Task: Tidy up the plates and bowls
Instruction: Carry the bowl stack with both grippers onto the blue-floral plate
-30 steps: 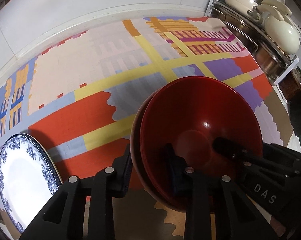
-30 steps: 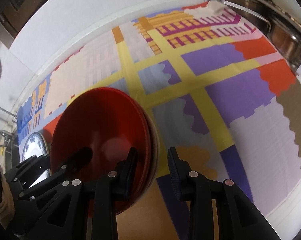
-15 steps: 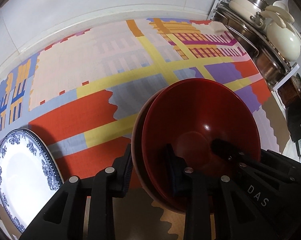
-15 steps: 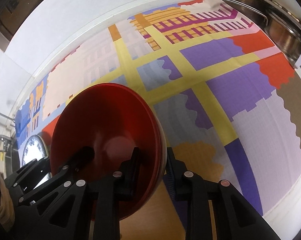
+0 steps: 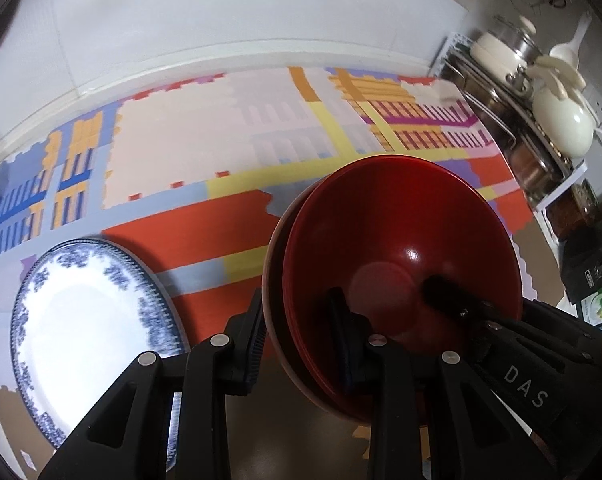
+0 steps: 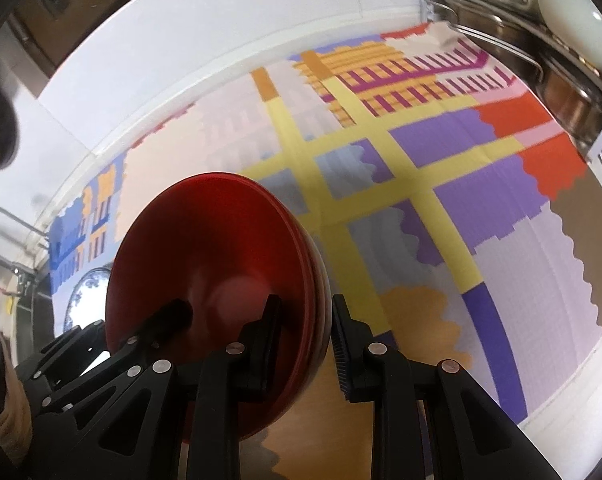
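**Red bowls gripped from both sides**

My left tongs (image 5: pixel 301 336) are closed on the near rim of the stacked red bowls (image 5: pixel 397 256), one finger inside, one outside. My right tongs (image 6: pixel 305 336) pinch the opposite rim the same way. The stack sits tilted above the patterned cloth (image 5: pixel 205 160). The blue-and-white plate (image 5: pixel 89 336) lies at eight o'clock, pots (image 5: pixel 557 120) at two o'clock

Both wrist cameras sit close behind their own jaws and look forward and down on the patterned tabletop (image 5: pixel 205 152). The left view has the red bowls (image 5: pixel 397 264) at 4 o'clock, the right view at 8 o'clock. Both share bowls, tabletop and blue-white plate (image 5: pixel 89 320).
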{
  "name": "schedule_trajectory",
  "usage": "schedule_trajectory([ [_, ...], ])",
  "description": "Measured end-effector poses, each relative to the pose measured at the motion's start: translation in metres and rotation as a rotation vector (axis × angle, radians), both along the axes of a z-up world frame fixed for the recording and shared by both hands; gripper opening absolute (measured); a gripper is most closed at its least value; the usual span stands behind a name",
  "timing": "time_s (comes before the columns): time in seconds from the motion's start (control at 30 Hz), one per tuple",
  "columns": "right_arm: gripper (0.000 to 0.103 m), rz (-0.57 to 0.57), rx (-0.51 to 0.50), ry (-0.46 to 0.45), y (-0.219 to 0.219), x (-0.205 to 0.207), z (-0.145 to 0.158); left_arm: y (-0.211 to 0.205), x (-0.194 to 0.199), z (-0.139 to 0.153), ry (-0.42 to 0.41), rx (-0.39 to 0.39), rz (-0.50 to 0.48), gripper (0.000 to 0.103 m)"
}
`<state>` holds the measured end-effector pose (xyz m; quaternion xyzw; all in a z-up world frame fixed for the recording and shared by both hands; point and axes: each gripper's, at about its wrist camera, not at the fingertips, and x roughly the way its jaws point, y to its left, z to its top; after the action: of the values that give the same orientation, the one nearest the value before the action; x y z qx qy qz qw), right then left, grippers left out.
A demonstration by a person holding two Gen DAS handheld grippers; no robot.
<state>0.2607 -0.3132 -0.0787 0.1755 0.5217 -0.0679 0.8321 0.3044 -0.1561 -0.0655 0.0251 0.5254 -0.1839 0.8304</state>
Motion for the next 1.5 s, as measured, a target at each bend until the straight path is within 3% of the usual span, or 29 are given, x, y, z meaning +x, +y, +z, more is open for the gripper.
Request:
schedule_trajectory([
  [0.63, 0.026, 0.206, 0.005, -0.07, 0.106, 0.015, 0.029, 0.124, -0.013, 0.031, -0.069, -0.02, 0.214, 0.03],
  [1.07, 0.026, 0.329, 0.028, -0.052, 0.184, 0.029, 0.026, 0.199, -0.017, 0.023, -0.049, -0.004, 0.323, 0.03],
  [1.5, 0.026, 0.372, 0.05, 0.021, 0.229, 0.041, 0.002, 0.232, -0.013, -0.003, 0.018, 0.01, 0.349, 0.03],
])
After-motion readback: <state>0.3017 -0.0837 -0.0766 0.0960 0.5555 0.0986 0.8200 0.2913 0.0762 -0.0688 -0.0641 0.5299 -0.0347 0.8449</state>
